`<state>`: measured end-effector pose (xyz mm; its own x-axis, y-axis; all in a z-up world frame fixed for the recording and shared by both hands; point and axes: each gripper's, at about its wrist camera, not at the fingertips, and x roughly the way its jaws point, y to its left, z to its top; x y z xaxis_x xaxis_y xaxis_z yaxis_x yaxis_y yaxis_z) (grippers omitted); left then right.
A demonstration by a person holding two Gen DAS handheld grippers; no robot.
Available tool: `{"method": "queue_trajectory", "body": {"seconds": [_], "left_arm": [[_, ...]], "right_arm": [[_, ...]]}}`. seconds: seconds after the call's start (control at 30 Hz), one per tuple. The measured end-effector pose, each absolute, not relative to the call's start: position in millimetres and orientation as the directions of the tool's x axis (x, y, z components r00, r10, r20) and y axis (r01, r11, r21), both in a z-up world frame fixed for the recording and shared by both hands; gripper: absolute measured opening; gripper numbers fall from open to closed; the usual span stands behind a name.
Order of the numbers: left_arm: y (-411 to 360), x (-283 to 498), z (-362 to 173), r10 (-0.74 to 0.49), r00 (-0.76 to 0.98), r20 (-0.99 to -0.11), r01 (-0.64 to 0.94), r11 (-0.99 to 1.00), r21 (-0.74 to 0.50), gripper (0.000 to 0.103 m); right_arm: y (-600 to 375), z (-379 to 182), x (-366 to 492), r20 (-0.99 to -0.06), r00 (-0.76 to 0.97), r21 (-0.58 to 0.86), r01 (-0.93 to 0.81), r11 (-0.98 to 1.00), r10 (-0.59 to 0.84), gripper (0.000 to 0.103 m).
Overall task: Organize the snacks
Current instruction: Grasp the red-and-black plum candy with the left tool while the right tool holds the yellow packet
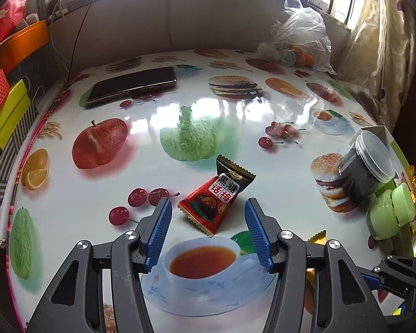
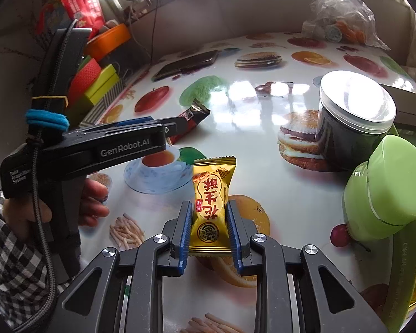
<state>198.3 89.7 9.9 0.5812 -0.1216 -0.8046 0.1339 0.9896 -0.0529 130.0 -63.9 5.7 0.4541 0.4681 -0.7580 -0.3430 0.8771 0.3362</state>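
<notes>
So my left tongs [image 1: 208, 208] are spread wide with nothing pinched, hanging over the red-and-black candy [image 1: 215, 198] that's lying loose on the counter [image 1: 277, 127]. Right tongs [image 2: 209, 208] are pinching the yellow snack packet [image 2: 212, 202], held just above the counter, dark jar [image 2: 352, 127] and green container [image 2: 385, 188] off to the right.
</notes>
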Motion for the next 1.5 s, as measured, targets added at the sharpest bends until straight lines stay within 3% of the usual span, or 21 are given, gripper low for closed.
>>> {"method": "queue_trajectory", "body": {"seconds": [0.77, 0.83, 0.9, 1.3, 1.5], "left_arm": [[79.7, 221.1, -4.6, -0.112, 0.564, -0.818, 0.149, 0.988, -0.033, 0.055], [78.3, 220.3, -5.0, -0.094, 0.569, -0.817, 0.144, 0.989, -0.014, 0.052], [79.2, 219.8, -4.5, -0.092, 0.574, -0.814, 0.14, 0.99, -0.013, 0.04], [79.8, 213.0, -1.5, -0.097, 0.58, -0.809, 0.12, 0.992, -0.034, 0.017], [82.2, 203.1, 2.7, -0.103, 0.588, -0.802, 0.107, 0.993, -0.049, 0.012]], "right_arm": [[-67.7, 2.8, 132.4, -0.759, 0.45, 0.356, -0.32, 0.878, 0.471, 0.024], [-67.9, 2.3, 132.9, -0.758, 0.45, 0.358, -0.319, 0.878, 0.472, 0.024], [-68.1, 2.4, 132.3, -0.757, 0.45, 0.359, -0.318, 0.877, 0.474, 0.024], [-68.3, 3.3, 131.8, -0.754, 0.454, 0.364, -0.313, 0.878, 0.474, 0.024], [-69.2, 3.7, 130.6, -0.754, 0.46, 0.36, -0.308, 0.881, 0.469, 0.024]]}}
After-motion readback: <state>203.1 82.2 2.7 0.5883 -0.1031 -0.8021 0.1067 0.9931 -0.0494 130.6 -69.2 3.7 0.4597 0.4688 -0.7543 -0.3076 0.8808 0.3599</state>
